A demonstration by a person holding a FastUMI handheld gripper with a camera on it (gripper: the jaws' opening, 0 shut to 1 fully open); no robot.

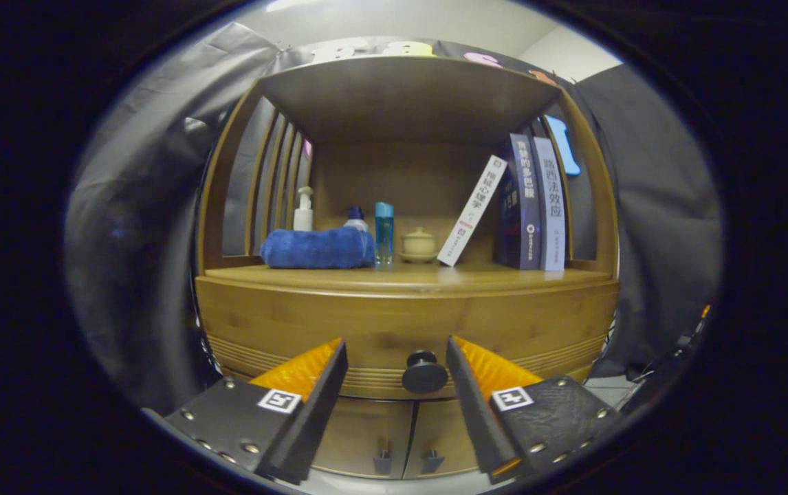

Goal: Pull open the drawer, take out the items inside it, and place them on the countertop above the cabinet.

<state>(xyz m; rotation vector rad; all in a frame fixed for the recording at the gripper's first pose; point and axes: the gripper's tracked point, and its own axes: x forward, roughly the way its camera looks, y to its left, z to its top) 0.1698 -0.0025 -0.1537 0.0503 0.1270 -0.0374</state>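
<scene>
A wooden cabinet stands ahead of me, its drawer front (pixel 380 323) closed under the countertop (pixel 504 278). A round dark knob (pixel 424 373) sticks out of the drawer's lower middle. My gripper (pixel 397 357) is open, its two fingers wide apart on either side of the knob and a little short of it. Nothing is between the fingers. The drawer's inside is hidden.
On the countertop lie a folded blue towel (pixel 317 249), a pump bottle (pixel 303 210), a blue bottle (pixel 384 232), a small lidded jar (pixel 419 245) and three books (pixel 528 203), one leaning. Two small cabinet doors (pixel 401 440) sit below the drawer. Black cloth hangs on both sides.
</scene>
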